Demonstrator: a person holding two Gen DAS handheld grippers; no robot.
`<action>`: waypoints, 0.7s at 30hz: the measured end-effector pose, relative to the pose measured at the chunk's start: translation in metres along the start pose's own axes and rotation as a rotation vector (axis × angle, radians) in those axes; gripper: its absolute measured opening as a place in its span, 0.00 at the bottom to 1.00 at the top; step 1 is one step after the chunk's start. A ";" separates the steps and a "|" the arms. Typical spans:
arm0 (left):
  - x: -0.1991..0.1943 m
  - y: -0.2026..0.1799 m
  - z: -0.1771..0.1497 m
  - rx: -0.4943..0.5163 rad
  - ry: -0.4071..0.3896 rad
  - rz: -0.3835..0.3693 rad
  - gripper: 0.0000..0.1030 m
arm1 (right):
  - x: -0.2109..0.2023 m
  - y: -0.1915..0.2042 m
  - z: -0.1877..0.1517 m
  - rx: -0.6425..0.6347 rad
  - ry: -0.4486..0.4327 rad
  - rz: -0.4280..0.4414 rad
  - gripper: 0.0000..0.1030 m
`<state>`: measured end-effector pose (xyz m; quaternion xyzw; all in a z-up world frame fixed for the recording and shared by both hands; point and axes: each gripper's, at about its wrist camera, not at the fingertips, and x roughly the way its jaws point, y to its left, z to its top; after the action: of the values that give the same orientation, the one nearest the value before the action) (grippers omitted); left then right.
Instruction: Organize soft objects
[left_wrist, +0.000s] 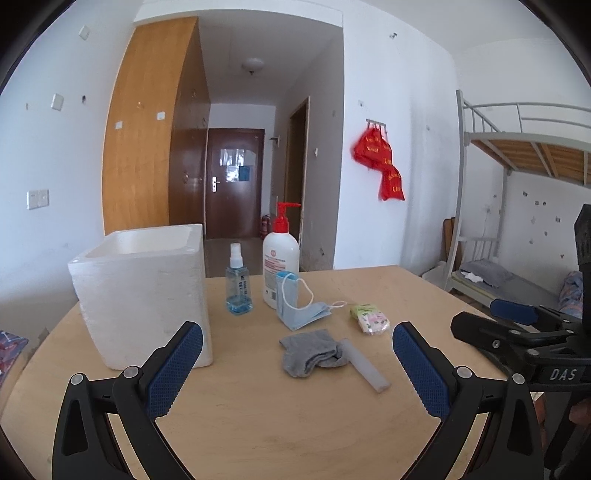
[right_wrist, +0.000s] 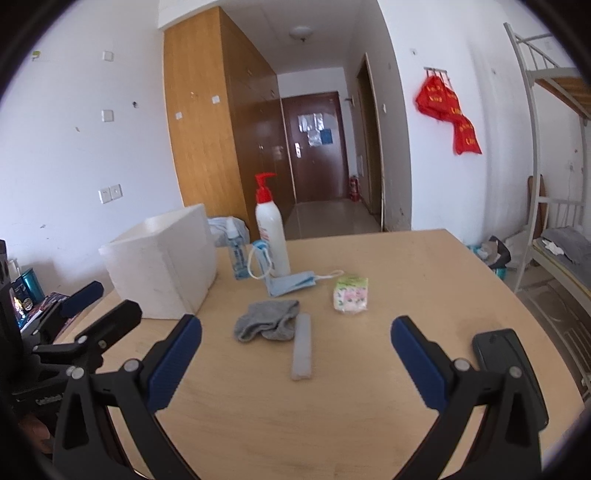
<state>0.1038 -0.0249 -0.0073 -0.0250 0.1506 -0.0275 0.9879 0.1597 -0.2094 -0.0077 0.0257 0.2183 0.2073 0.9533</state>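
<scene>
A crumpled grey sock (left_wrist: 312, 352) (right_wrist: 267, 319) lies mid-table, touching a translucent white bar (left_wrist: 364, 365) (right_wrist: 303, 347). Behind it a blue face mask (left_wrist: 301, 306) (right_wrist: 288, 282) leans against the pump bottle. A small tissue pack (left_wrist: 370, 318) (right_wrist: 351, 293) with a floral print lies to the right. A white foam box (left_wrist: 144, 291) (right_wrist: 166, 262) stands open-topped at the left. My left gripper (left_wrist: 297, 363) is open, short of the sock. My right gripper (right_wrist: 295, 356) is open too, with the bar between its fingers' line and nothing held.
A white pump bottle (left_wrist: 280, 258) (right_wrist: 271, 236) with a red top and a small blue spray bottle (left_wrist: 238, 284) (right_wrist: 238, 254) stand behind the mask. A black flat device (right_wrist: 509, 373) lies at the right table edge. A metal bunk bed (left_wrist: 517, 177) stands to the right.
</scene>
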 end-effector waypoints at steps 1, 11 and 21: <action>0.002 -0.001 0.001 0.001 0.006 -0.005 1.00 | 0.003 -0.002 0.001 0.001 0.006 -0.002 1.00; 0.024 -0.006 0.004 0.011 0.052 -0.038 1.00 | 0.015 -0.018 0.008 0.035 0.033 0.003 1.00; 0.056 -0.008 0.006 0.013 0.112 -0.043 1.00 | 0.044 -0.030 0.016 0.036 0.092 -0.029 1.00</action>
<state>0.1584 -0.0363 -0.0173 -0.0202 0.2051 -0.0511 0.9772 0.2140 -0.2179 -0.0148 0.0303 0.2661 0.1904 0.9445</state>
